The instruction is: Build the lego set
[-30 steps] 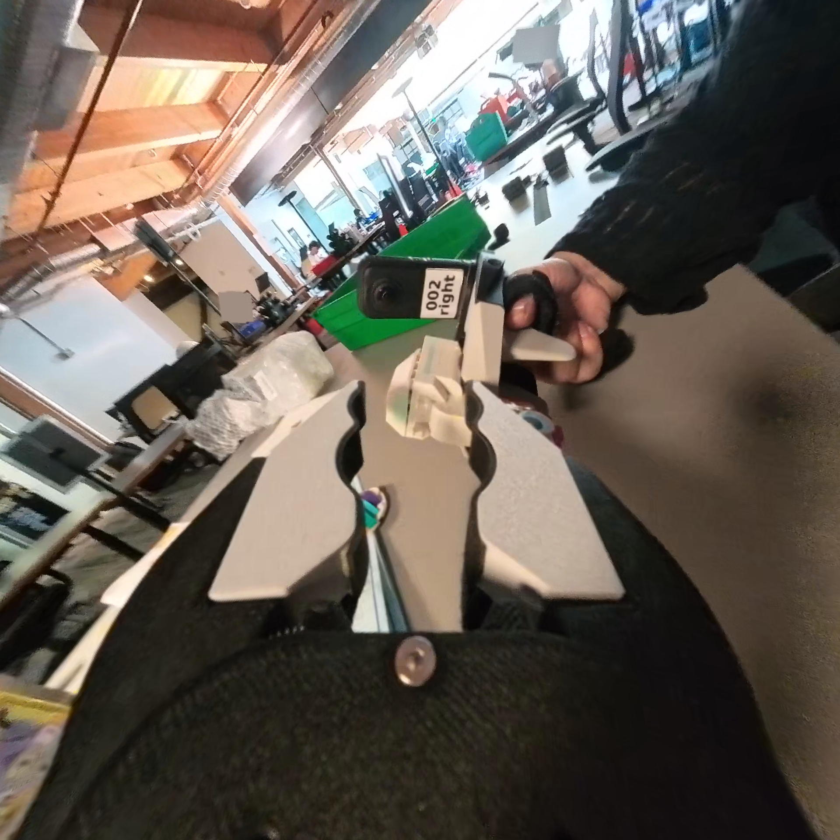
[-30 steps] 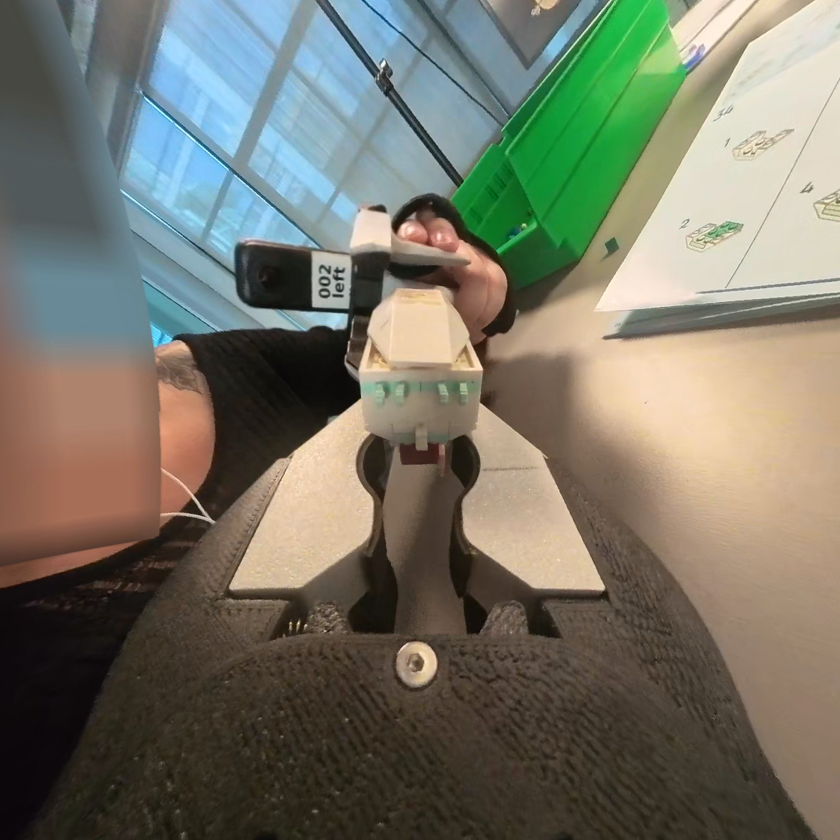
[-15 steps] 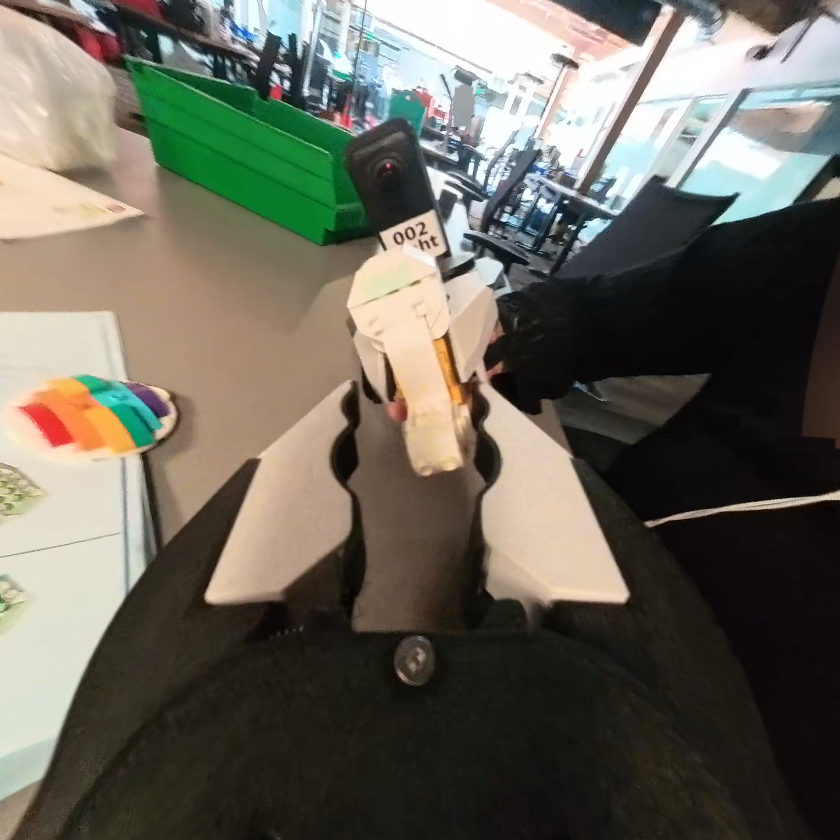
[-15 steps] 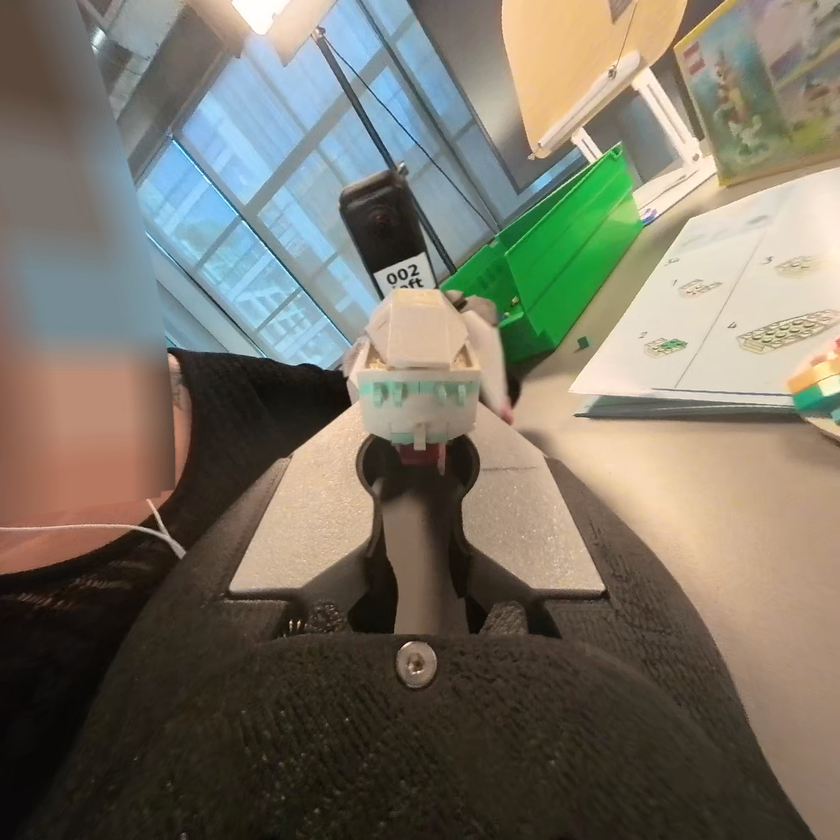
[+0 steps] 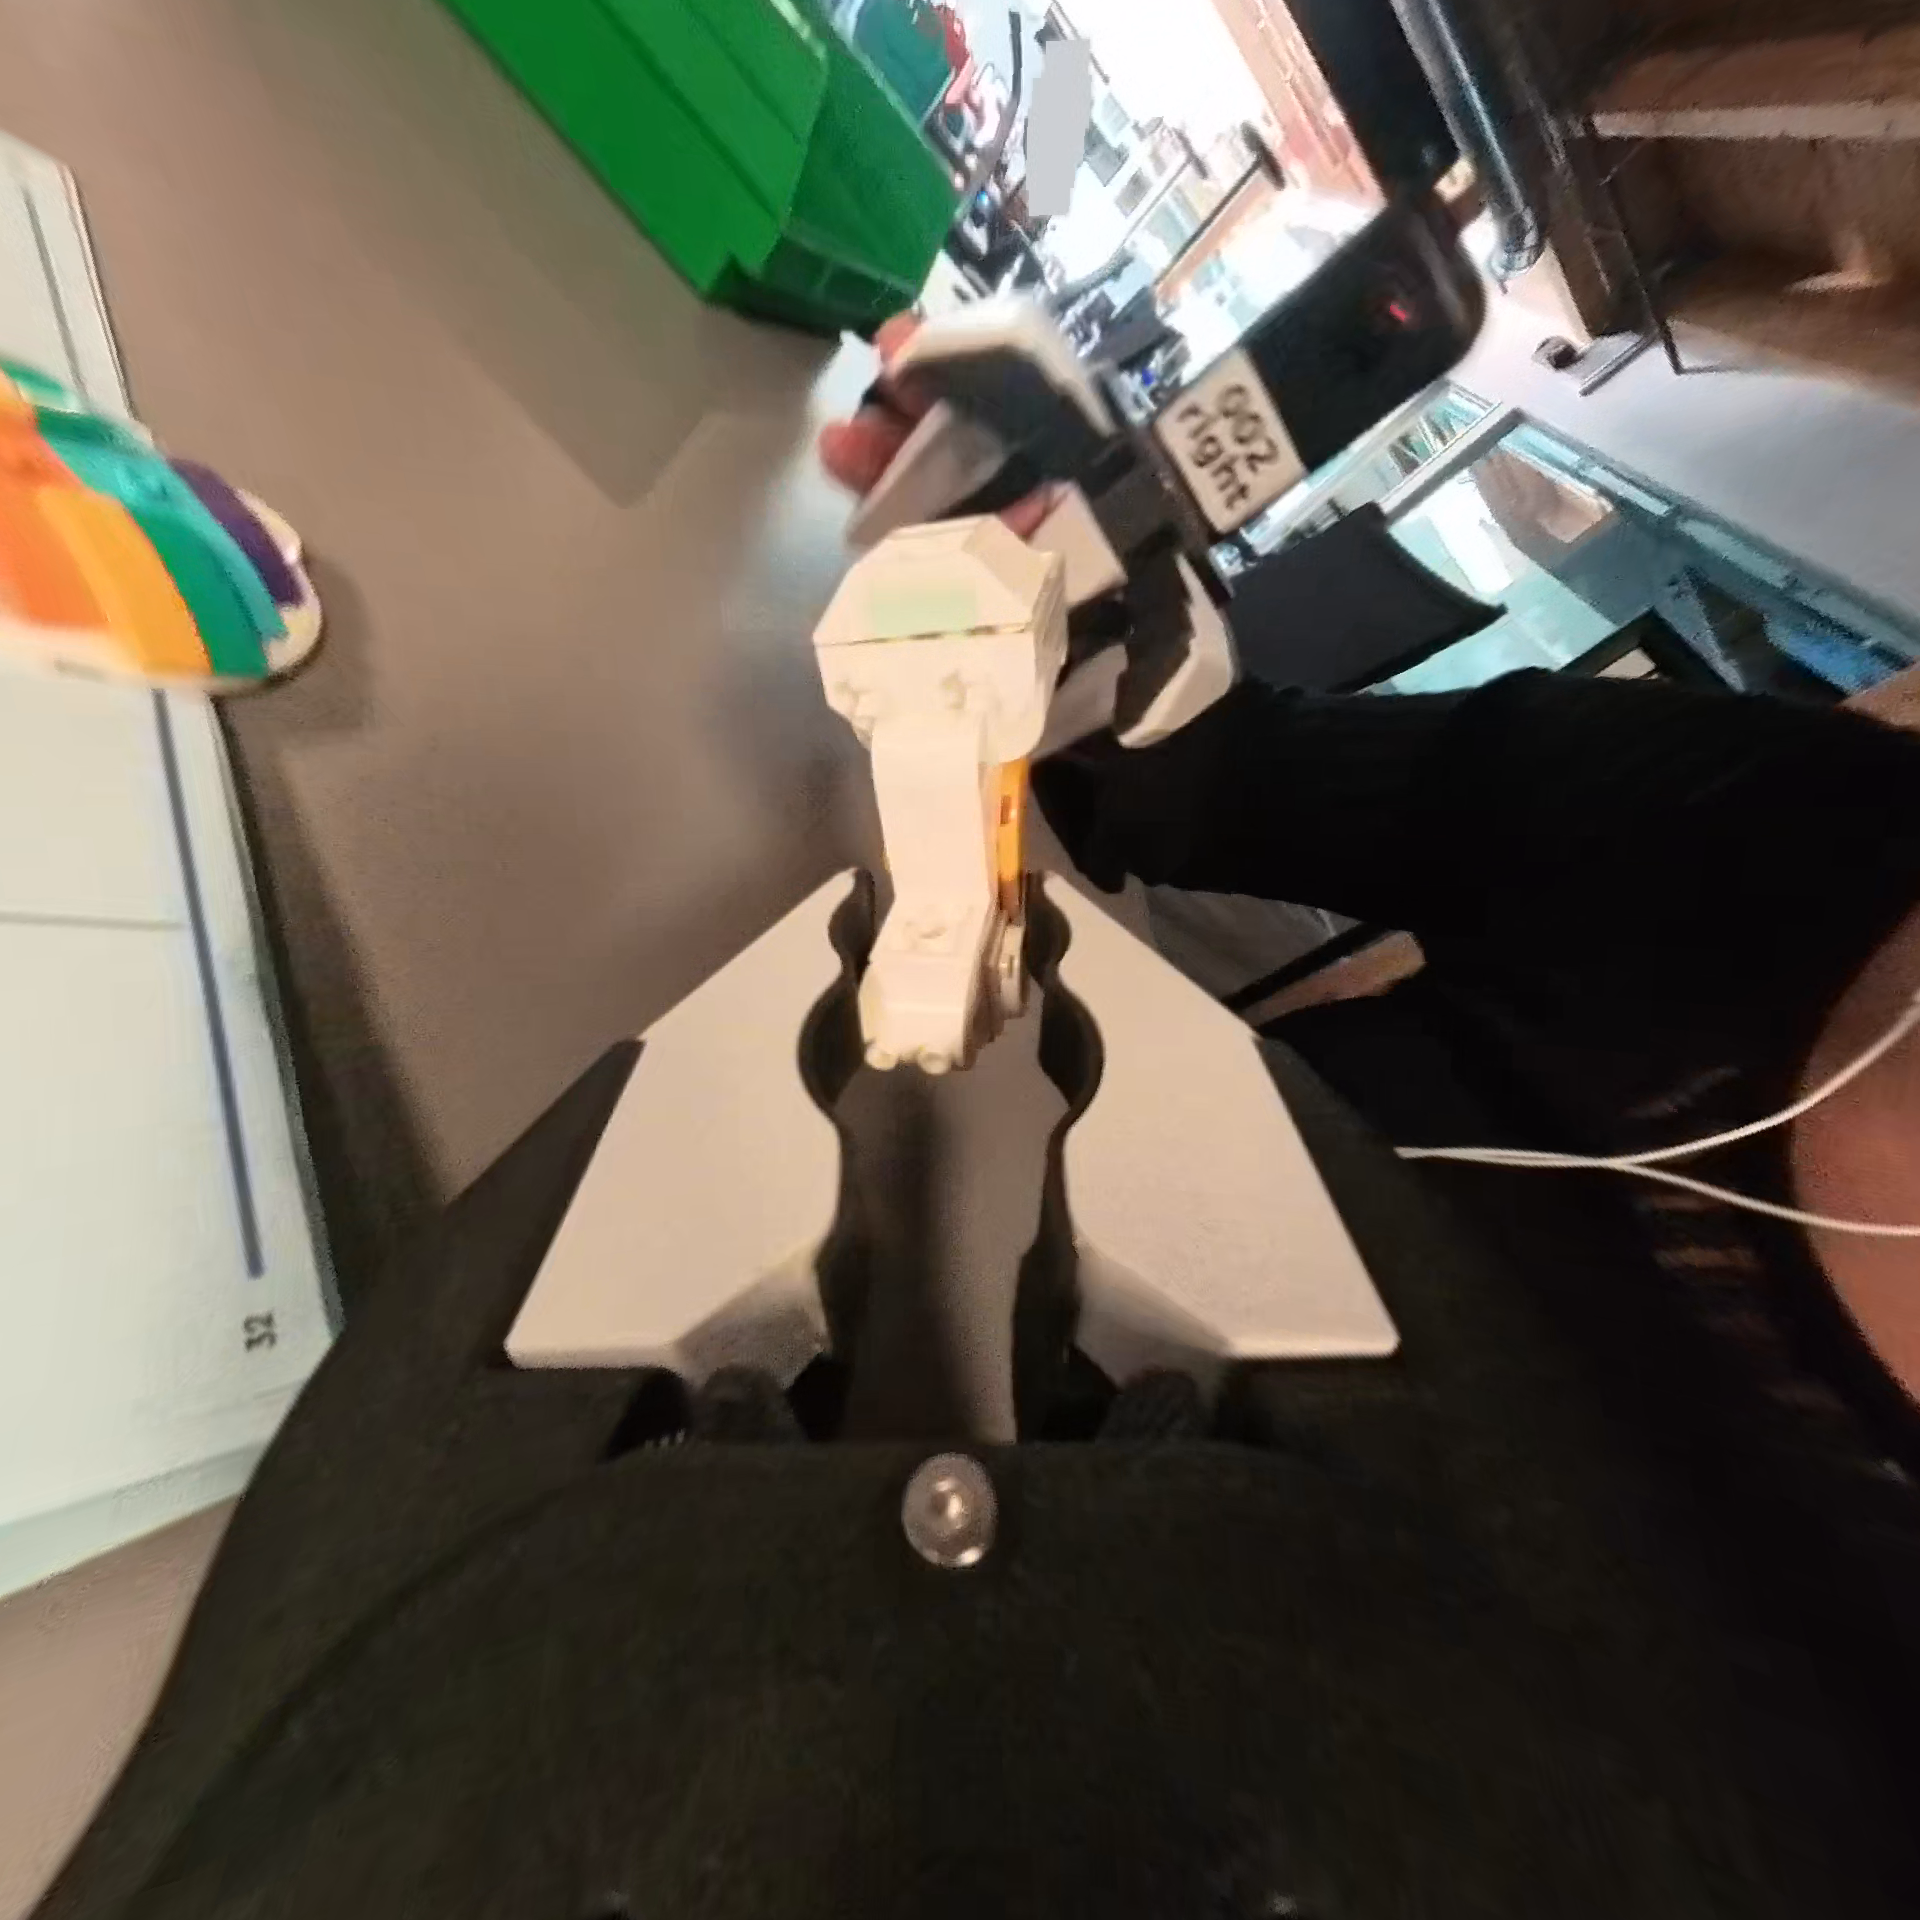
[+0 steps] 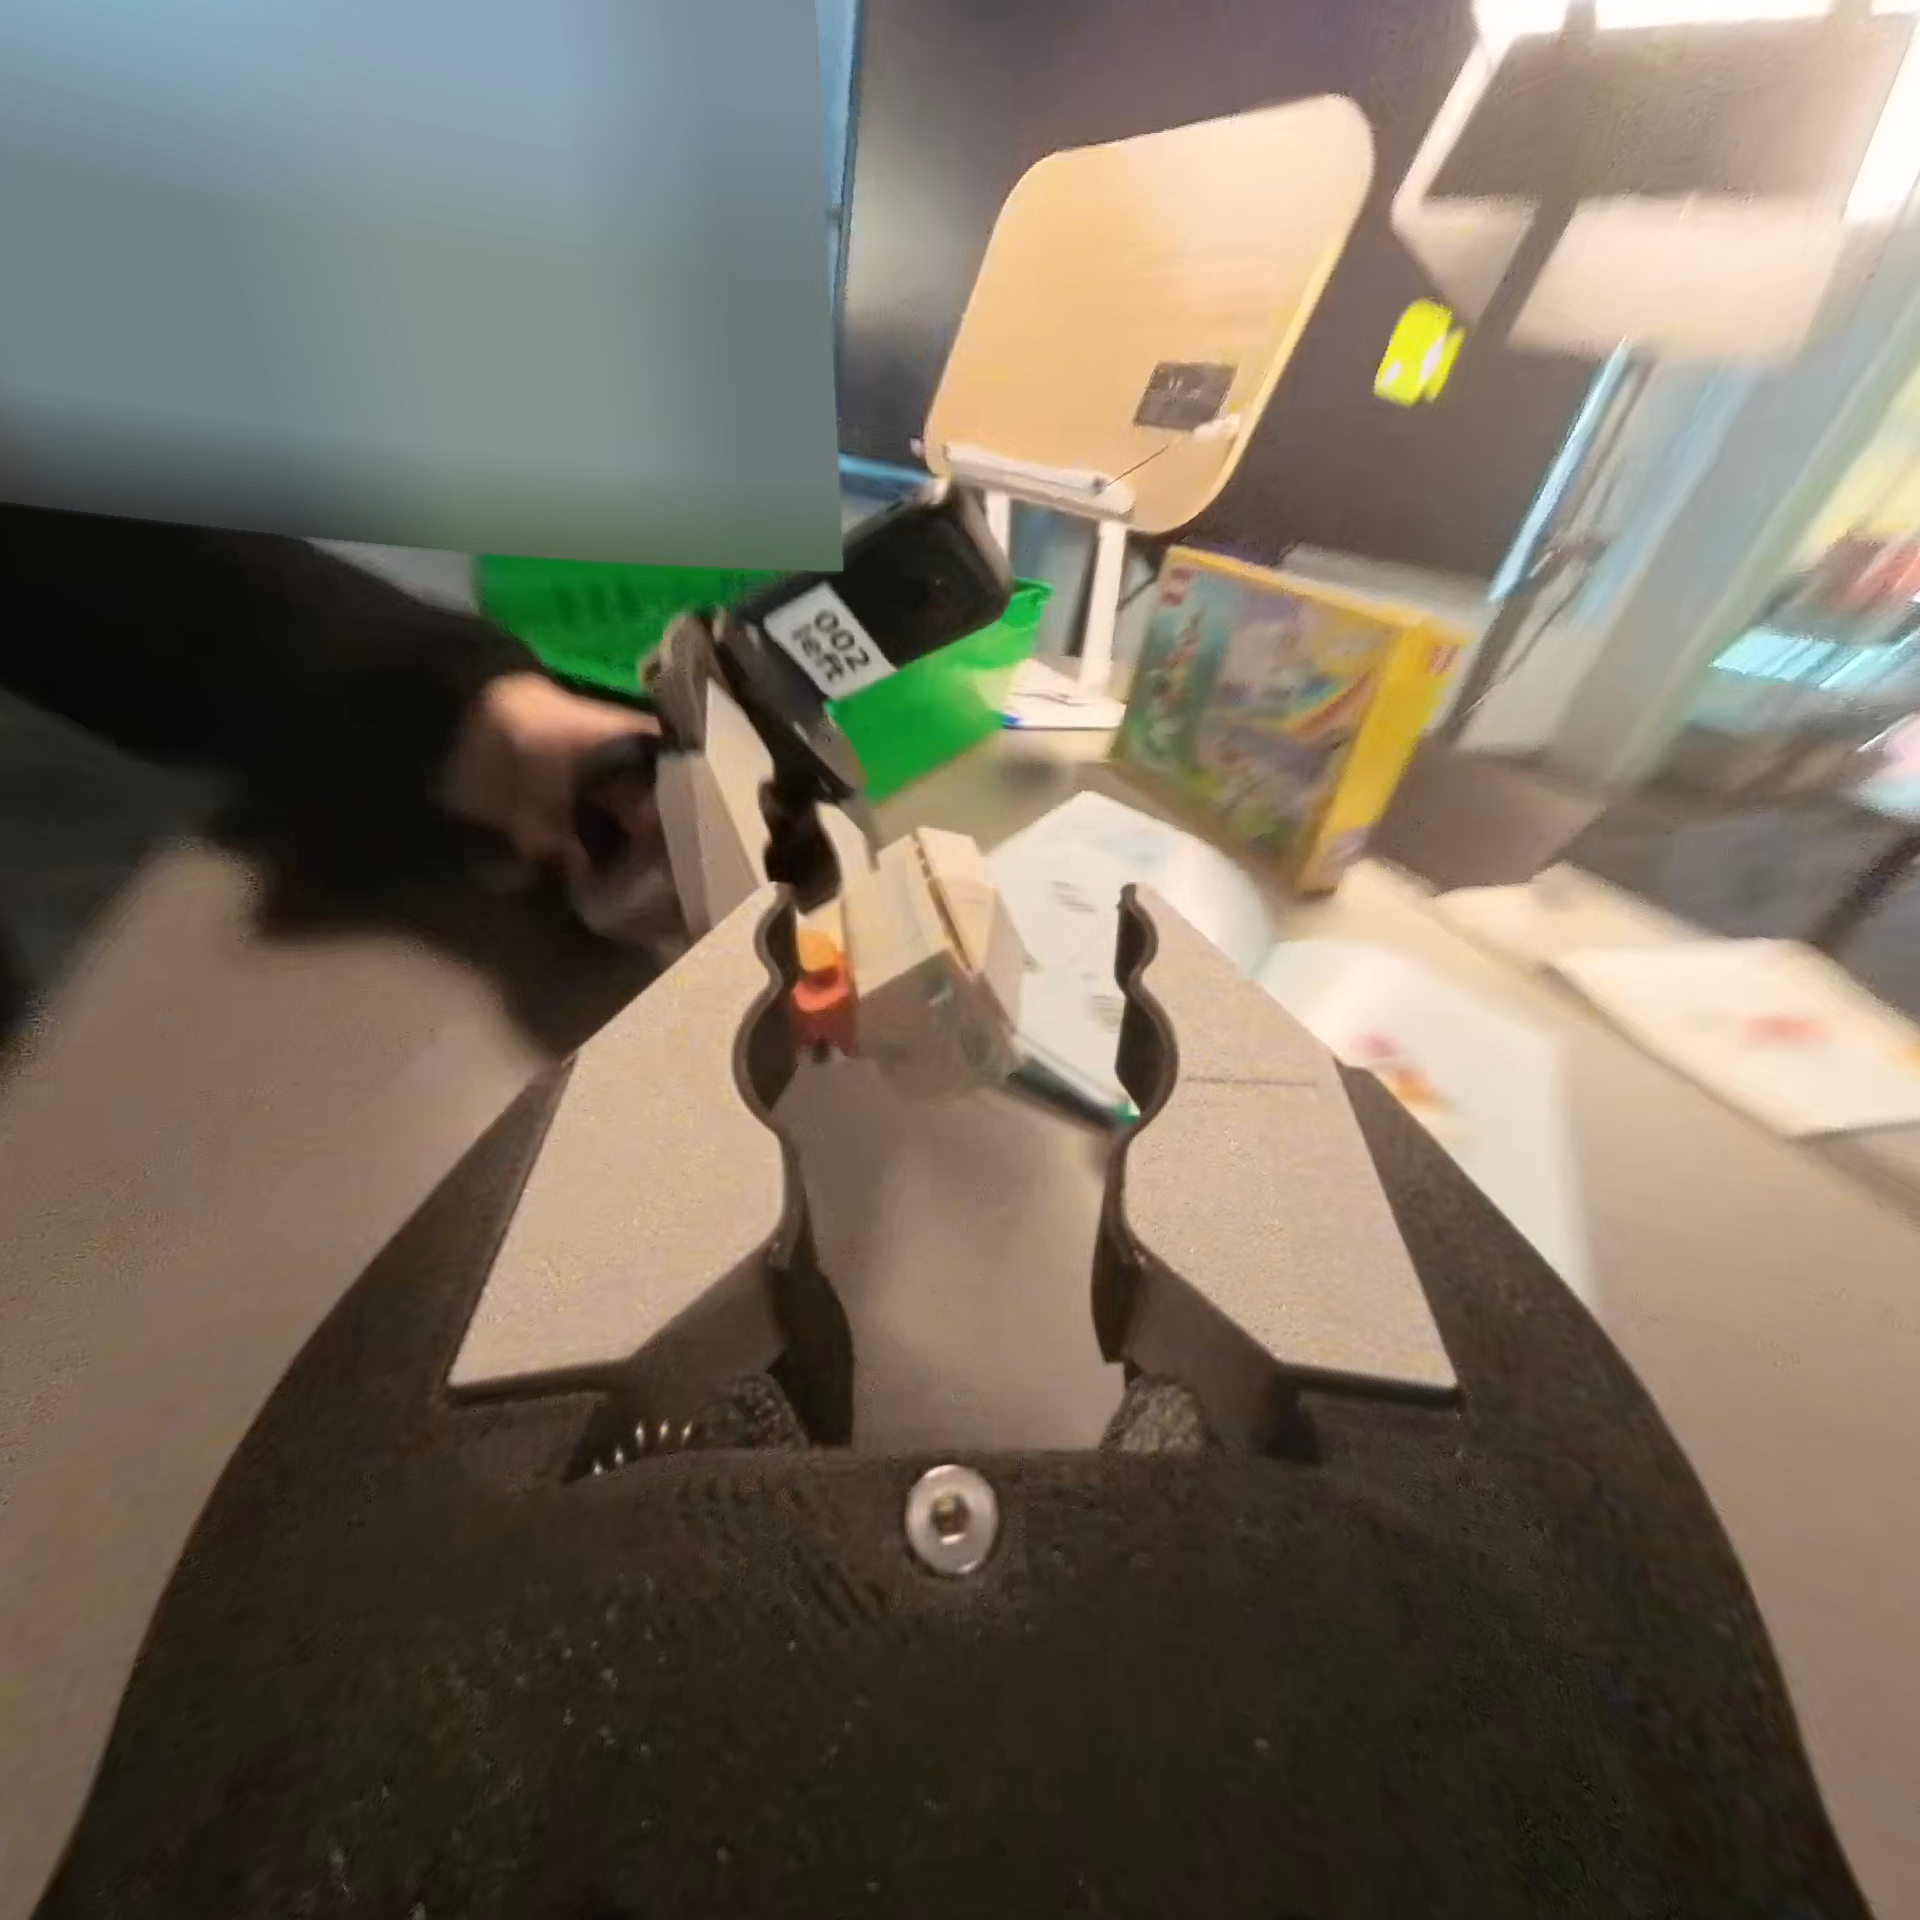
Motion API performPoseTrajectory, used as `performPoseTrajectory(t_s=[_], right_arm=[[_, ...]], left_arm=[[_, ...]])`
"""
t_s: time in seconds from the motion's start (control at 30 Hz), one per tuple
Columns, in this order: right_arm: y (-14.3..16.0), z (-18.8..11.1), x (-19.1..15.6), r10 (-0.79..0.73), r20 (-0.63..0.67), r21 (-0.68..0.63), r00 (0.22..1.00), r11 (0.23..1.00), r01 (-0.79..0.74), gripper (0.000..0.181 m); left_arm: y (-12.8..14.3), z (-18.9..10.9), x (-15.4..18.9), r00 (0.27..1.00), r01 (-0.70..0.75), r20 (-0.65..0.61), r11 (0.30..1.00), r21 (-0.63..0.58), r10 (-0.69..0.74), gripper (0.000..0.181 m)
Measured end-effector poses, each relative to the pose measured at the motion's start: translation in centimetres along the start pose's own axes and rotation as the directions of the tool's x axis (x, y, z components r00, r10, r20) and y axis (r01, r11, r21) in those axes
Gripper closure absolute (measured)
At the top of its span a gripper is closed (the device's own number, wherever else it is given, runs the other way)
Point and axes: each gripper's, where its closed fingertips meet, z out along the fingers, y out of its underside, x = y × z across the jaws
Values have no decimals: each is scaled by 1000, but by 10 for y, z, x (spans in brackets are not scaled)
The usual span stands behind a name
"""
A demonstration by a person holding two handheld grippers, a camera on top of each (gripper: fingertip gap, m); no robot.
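Our left tongs are clenched on the narrow end of a white lego model, held above the grey table. Our right tongs stand released, spread around that model's far end without gripping it.

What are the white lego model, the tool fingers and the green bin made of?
White lego model: hard plastic, smooth, slightly glossy, with studs. Left tool fingers: likely 3D-printed plastic, matte grey, grainy. Green bin: apparently moulded plastic, uniform saturated colour, slight sheen.
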Motion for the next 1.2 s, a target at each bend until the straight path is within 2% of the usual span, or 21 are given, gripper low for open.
performPoseTrajectory(t_s=[0.03, 0.1, 0.17, 0.3, 0.4, 0.5, 0.83, 1.03, 1.2], right_arm=[[3, -3, -2, -165, -6, -32, 986, 986, 165, 121], [15, -4, -8, -425, 13, -122, 905, 898, 424, 123], [16, -3, -10, -527, -11, -142, 850, 842, 521, 131], [13, -1, -13, -371, -2, -108, 928, 923, 369, 151], [24, -1, -11, -221, 55, -155, 974, 961, 227, 152], [28, -1, -19, -97, 125, -181, 987, 976, 119, 150], [42, 3, -27, -135, 135, -277, 982, 946, 168, 149], [46, 3, -27, -59, 130, -318, 990, 943, 98, 149], [50, 3, -27, -55, 114, -353, 992, 931, 92, 149]], left_arm=[[3, 1, -3, 999, 38, 2, 999, -23, -38, 153], [8, 3, -6, 996, 89, -5, 994, -64, -90, 153], [11, 4, -9, 993, 115, 7, 989, -91, -115, 153], [17, 7, -9, 989, 145, -6, 980, -139, -147, 153], [19, 7, -8, 989, 147, -12, 977, -152, -150, 153], [22, 9, -6, 989, 139, -21, 974, -176, -145, 153], [32, 12, -6, 992, 119, -1, 963, -240, -123, 156], [33, 12, -8, 992, 124, 9, 961, -246, -126, 156], [34, 12, -10, 991, 137, 27, 956, -259, -134, 156]])
